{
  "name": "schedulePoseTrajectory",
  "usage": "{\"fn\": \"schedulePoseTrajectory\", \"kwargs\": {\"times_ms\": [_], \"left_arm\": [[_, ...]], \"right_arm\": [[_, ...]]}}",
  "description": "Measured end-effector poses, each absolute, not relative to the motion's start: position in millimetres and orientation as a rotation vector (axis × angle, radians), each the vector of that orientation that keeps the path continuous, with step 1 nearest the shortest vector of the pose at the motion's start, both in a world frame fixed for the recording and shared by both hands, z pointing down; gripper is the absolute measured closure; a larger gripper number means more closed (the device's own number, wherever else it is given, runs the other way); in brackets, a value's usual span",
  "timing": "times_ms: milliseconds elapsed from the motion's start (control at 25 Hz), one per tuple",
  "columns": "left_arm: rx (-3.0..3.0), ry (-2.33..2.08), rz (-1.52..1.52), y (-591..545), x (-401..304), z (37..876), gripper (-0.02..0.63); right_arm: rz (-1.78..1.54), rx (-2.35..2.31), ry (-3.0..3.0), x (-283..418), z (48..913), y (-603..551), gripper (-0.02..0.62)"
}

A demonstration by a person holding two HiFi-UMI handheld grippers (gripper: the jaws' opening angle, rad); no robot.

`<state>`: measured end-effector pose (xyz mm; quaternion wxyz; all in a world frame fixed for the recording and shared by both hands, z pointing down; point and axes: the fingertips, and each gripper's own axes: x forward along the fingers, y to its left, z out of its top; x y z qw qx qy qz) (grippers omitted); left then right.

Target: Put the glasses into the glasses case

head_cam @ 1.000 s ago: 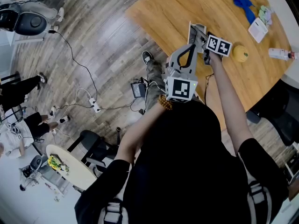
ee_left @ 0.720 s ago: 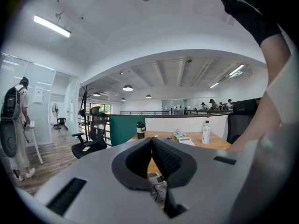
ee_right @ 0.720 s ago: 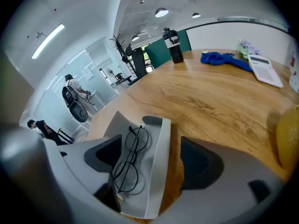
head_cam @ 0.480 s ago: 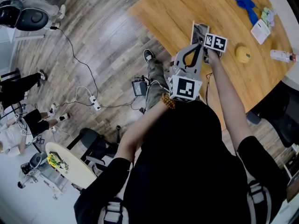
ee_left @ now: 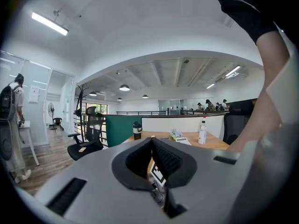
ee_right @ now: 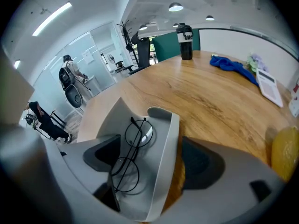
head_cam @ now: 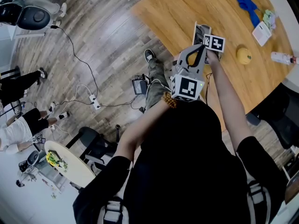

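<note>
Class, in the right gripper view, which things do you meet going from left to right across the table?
glasses → black cup → blue cloth → white leaflet

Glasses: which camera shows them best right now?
Right gripper view: the glasses lie in the open case, both round lenses plain. Head view shows only a bit of the case, and the glasses can't be made out there. Left gripper view shows neither.
</note>
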<state>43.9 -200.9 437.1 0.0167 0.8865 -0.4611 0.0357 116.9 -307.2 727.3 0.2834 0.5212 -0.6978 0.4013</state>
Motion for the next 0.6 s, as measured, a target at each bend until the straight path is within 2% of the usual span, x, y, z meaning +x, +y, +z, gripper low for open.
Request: {"fn": "schedulePoseTrajectory", "kwargs": {"times_ms": [600], "left_arm": [[2.757, -1.422, 0.115, -202.4, 45.6, 437.6, 0.586]], "right_arm": [[0.998, 1.389, -1.82, 115.0, 734.2, -299.1, 0.19]]}}
